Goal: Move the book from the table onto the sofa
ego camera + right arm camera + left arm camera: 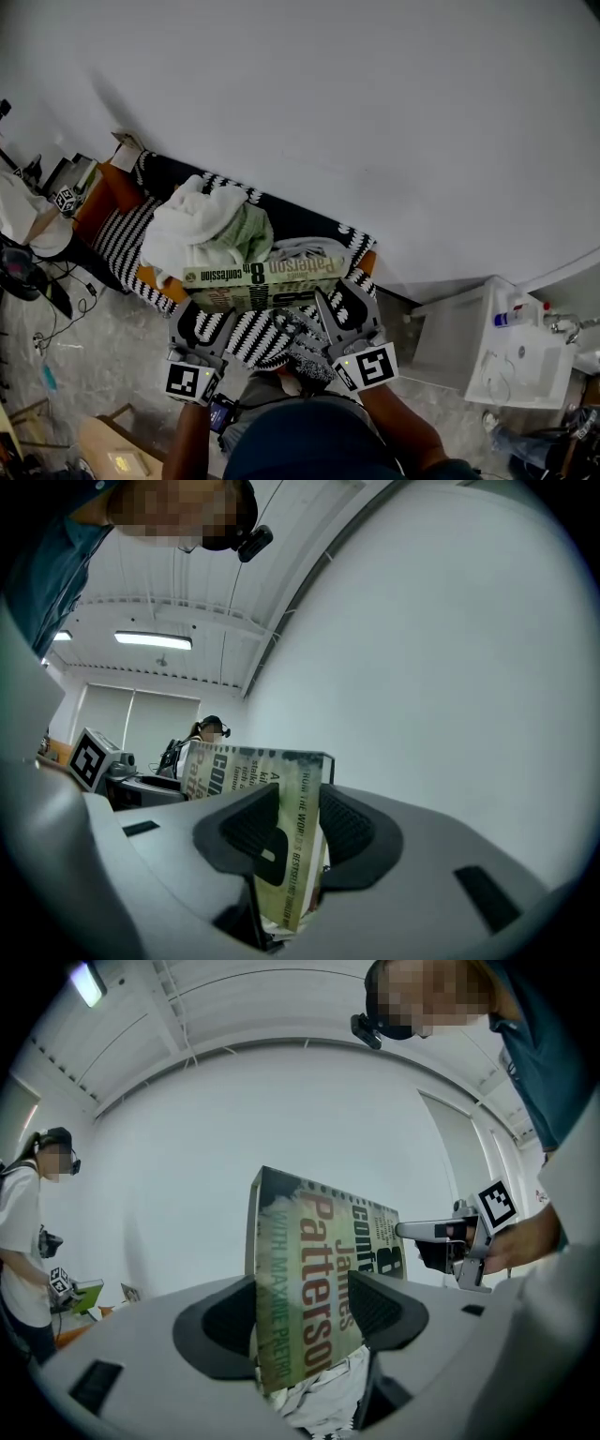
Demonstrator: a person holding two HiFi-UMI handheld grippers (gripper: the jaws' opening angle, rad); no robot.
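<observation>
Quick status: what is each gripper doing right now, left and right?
Left gripper: closed on one end of the yellow-green paperback book.
Right gripper: closed on the other end of the same book.

Book (262, 272): paper cover, smooth, faint sheen, mottled print; page edges matt.
Left gripper (300, 1314) and right gripper (286, 832): grey plastic shells, matt, smooth.
Pads (382, 1309): black, finely ribbed, rubbery look.
Marker cubes (375, 366): flat matt print, black on white.
Sofa (122, 239): striped woven cloth, black and white, coarse.
Heap (202, 225) at 10 o'clock from book: soft white cloth, crumpled, matt.
Wall (375, 112) at 12 o'clock: smooth, matt white.
Floor (112, 347) at 8 o'clock: hard, marbled grey, slight gloss.
Cabinet (450, 342) at 3 o'clock: white, smooth, semi-gloss.
</observation>
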